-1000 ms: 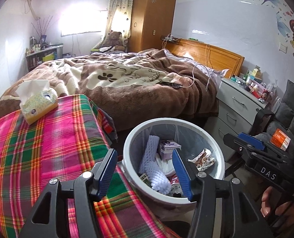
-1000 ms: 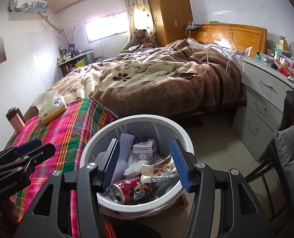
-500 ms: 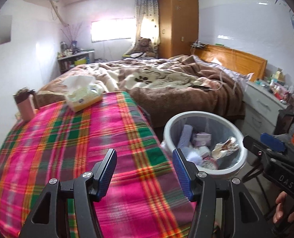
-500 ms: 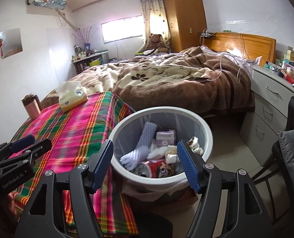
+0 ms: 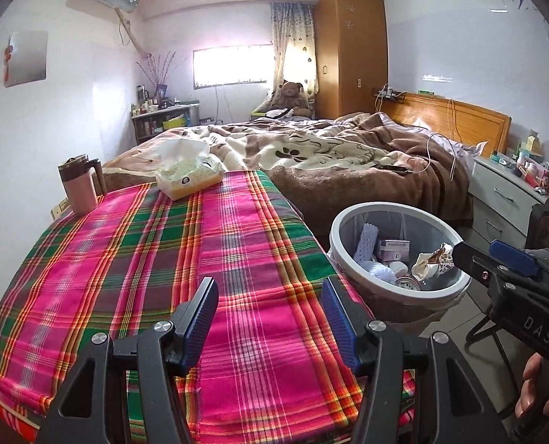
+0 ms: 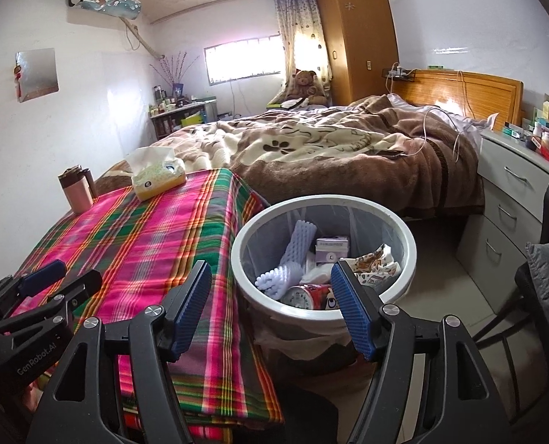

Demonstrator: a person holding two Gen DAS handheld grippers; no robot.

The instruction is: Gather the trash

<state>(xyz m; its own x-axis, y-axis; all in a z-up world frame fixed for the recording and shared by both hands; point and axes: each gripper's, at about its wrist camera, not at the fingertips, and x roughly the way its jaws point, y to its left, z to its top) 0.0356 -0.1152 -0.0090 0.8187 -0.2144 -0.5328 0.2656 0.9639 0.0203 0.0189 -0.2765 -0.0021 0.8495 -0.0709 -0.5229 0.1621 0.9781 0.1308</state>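
Observation:
A white trash bin (image 6: 322, 199) stands on the floor against the right edge of the plaid-covered table (image 6: 133, 236). Inside it lie a lavender foam sleeve (image 6: 296, 240), a small box (image 6: 331, 248), a patterned wrapper (image 6: 376, 262) and a red can (image 6: 311, 294). My right gripper (image 6: 272, 292) hovers open over the bin's near rim, and nothing is between its blue pads. My left gripper (image 5: 270, 307) is open and empty above the tablecloth (image 5: 163, 259), left of the bin (image 5: 396, 209). Each gripper shows at the edge of the other's view.
A tissue box (image 5: 189, 174) and a pink lidded mug (image 5: 80, 188) stand at the table's far end. Beyond are a bed with a brown blanket (image 5: 348, 162), a white dresser (image 6: 511, 214) at the right and a dark chair (image 6: 544, 296) nearby.
My left gripper swung left, away from the bin and over the tablecloth. My right gripper's jaws widened and it drew back a little from the bin, where the red can lies.

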